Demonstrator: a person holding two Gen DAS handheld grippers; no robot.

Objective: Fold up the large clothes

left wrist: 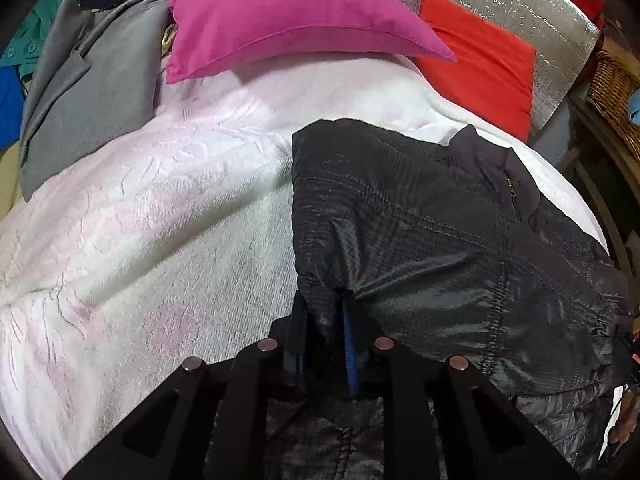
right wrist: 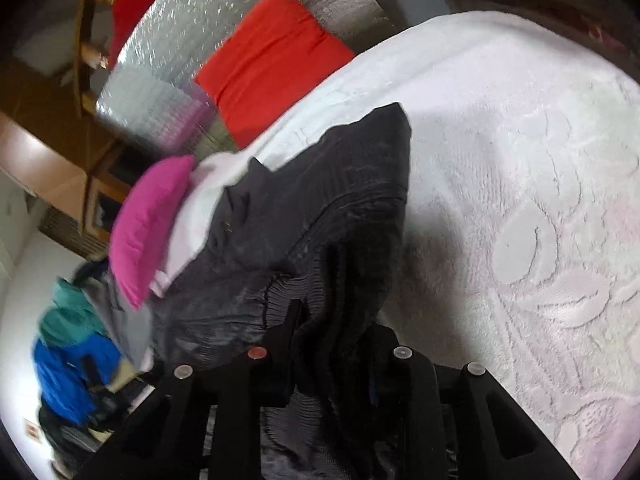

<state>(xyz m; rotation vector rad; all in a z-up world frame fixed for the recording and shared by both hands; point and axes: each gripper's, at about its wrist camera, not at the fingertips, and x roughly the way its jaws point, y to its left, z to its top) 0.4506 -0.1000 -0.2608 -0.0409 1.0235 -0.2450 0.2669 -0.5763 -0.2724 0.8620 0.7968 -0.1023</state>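
Left wrist view: a black quilted nylon jacket (left wrist: 440,220) is spread on a white textured bedspread (left wrist: 140,220), below a magenta pillow (left wrist: 280,16). Its hem is pinched by the closed left gripper (left wrist: 324,316); the right gripper (right wrist: 332,344) is clamped on ribbed cuff fabric. Light, soft, slippery fabric is judged; seams are best gripped.

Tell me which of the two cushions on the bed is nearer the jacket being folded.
The pink cushion lies on the white bedspread, closer to the black jacket. The red cushion leans on the silver panel behind.

A black jacket (left wrist: 440,216) is lying against a white embossed bedspread (left wrist: 160,220); a magenta pillow (left wrist: 280,16) and red cushion (left wrist: 480,64) are glowing behind.
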